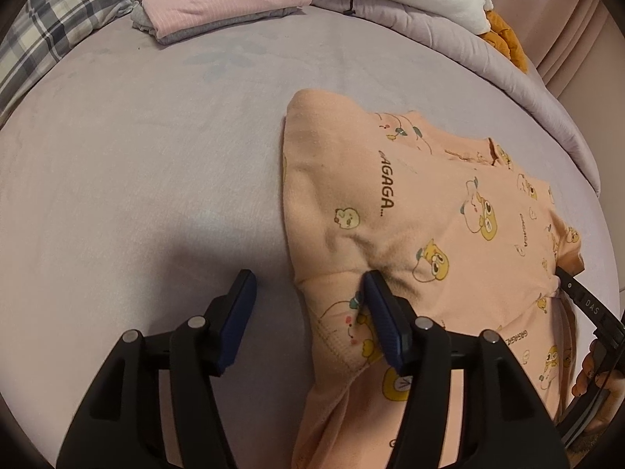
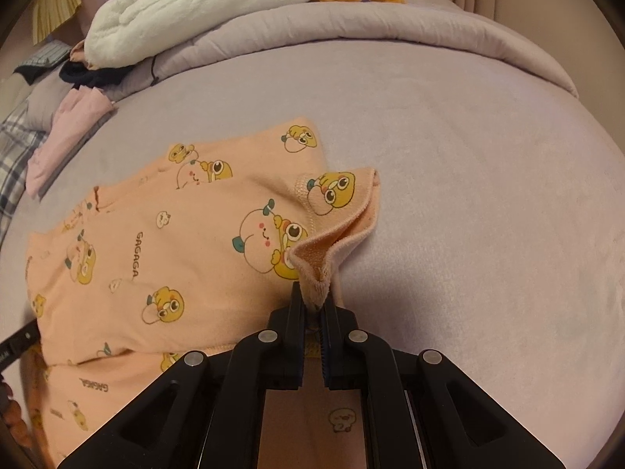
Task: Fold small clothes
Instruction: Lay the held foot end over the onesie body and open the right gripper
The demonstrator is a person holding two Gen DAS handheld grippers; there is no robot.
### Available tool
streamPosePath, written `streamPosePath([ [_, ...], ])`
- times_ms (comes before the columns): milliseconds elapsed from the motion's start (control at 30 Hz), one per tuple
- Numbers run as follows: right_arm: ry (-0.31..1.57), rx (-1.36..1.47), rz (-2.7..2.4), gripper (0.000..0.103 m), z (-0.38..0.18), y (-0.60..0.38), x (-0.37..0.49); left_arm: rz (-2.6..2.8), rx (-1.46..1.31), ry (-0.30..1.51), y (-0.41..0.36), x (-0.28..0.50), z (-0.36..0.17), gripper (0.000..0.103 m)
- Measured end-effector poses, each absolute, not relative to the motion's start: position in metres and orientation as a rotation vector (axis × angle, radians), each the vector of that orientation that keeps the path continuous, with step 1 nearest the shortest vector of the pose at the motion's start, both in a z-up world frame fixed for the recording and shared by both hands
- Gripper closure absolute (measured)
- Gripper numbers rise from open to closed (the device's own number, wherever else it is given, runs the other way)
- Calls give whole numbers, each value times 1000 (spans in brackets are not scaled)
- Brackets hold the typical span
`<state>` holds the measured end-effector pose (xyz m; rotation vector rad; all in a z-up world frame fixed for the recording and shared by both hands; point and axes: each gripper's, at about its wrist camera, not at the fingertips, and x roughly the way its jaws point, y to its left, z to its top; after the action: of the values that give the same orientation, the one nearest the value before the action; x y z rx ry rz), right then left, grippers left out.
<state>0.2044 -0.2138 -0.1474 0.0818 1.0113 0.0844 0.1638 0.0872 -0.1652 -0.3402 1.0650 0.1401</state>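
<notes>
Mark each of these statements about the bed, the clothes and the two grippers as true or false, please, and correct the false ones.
1. The right gripper is shut on a sleeve cuff of the peach printed garment. True.
2. The left gripper is clamped on the garment. False: its jaws stand open, and the garment's edge lies between its fingers.
3. A folded stack with a pink piece on top lies at the far side of the bed. True.
4. The peach garment is plain, without any print. False: it bears yellow cartoon figures and the word GAGAGA.
5. The bed sheet is lilac. True.
</notes>
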Motion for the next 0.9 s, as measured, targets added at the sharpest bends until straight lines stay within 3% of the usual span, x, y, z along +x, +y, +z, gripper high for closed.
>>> streamPosePath([
  [733, 1018, 30, 76, 96, -142, -197, 216, 139, -379, 1061, 83, 142, -146, 41],
  [800, 1019, 85, 115, 87, -136, -204, 209, 122, -364, 1015, 80, 127, -133, 38],
  [833, 1018, 119, 133, 69, -132, -208, 205, 129, -351, 990, 79, 118, -126, 33],
  [867, 1008, 145, 142, 43, -127, -212, 200, 138, -343, 974, 78, 110, -120, 28],
  [900, 983, 164, 143, 33, -120, -216, 192, 143, -340, 956, 77, 99, -113, 26],
])
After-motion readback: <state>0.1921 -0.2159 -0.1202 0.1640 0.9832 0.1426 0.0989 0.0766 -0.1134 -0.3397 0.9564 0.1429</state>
